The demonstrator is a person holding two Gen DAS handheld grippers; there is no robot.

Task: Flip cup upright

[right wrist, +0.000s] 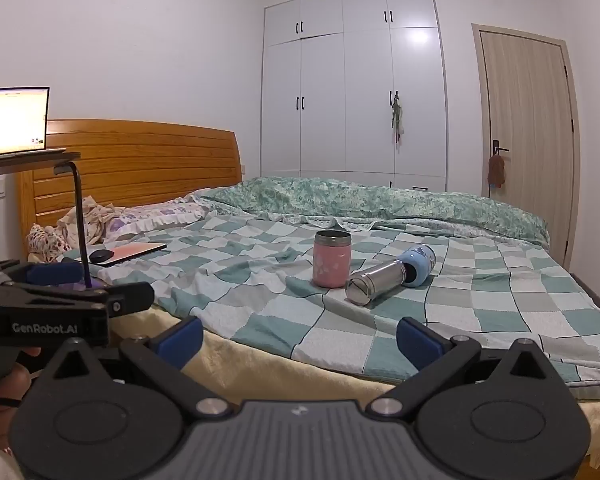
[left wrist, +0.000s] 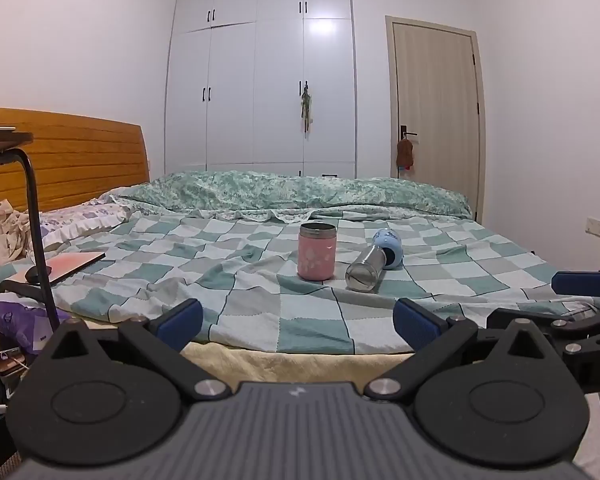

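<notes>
Left wrist view: left hand-held gripper (left wrist: pixel 298 322) is hovering at the bed (left wrist: pixel 260 312) edge, jaws spread wide, gripping nothing. Steel cup (left wrist: pixel 366 272) with blue end is lying on its side just right of the upright pink jar (left wrist: pixel 317 251). Right hand-held gripper (left wrist: pixel 576 284) is showing right of the jar.

Right wrist view: right hand-held gripper (right wrist: pixel 299 340) is sitting wide open, empty. Cup (right wrist: pixel 388 276) is lying tipped, beside the jar (right wrist: pixel 332 259), right of it. Left hand-held gripper (right wrist: pixel 56 272) is showing far left of the jar.

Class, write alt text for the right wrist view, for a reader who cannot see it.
A steel flask with a blue end lies on its side on a checked bedspread, right of an upright pink cup. The right gripper, jaws open and empty, sits short of the bed's edge, far from both.
</notes>
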